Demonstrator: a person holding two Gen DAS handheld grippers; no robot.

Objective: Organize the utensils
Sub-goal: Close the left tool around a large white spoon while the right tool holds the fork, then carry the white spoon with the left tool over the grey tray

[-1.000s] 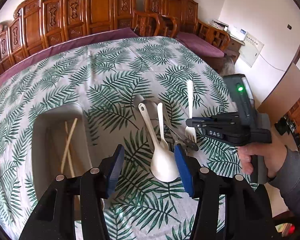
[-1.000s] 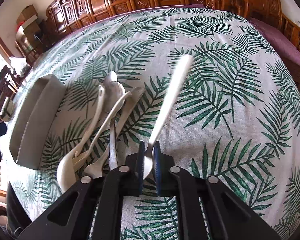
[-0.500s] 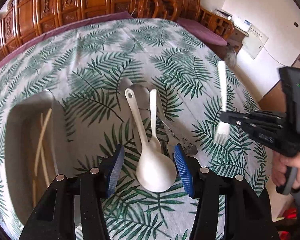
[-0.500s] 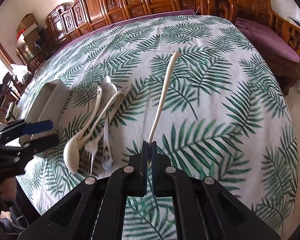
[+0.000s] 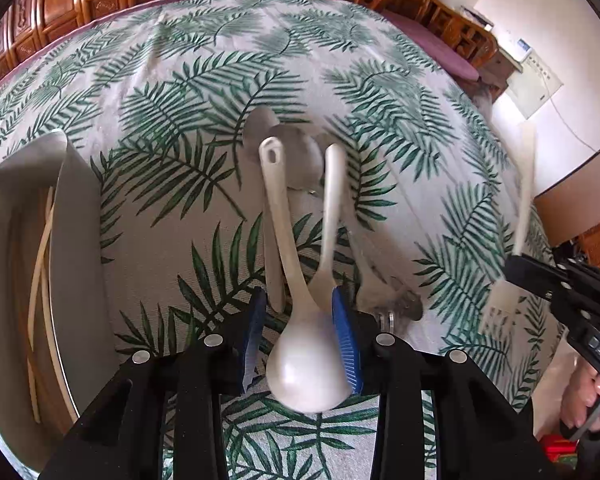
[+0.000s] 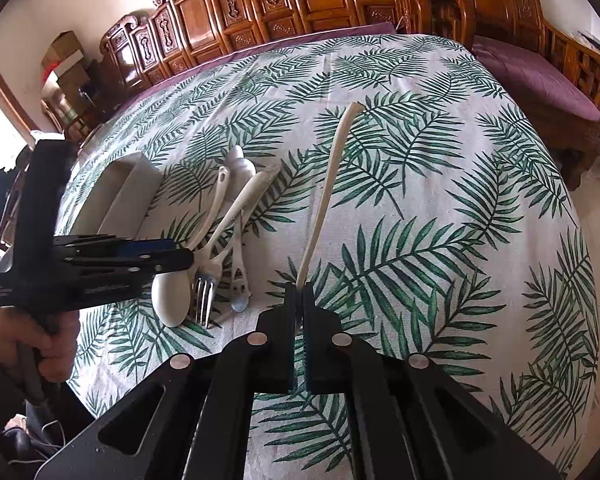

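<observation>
Closing your left gripper (image 5: 300, 332) jaws around the white ladle spoon (image 5: 300, 344) on the leaf-print tablecloth (image 5: 220, 120), you keep the white plastic fork (image 6: 328, 196) clamped in your right gripper (image 6: 299, 292).

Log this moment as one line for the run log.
left gripper: closing around white spoon | right gripper: holding white fork | tray: chopsticks

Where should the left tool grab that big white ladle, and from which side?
Take the ladle at its neck, just above the bowl, from above. The handle lies flat between other utensils, and the left tool already straddles it, jaws closing.
</observation>
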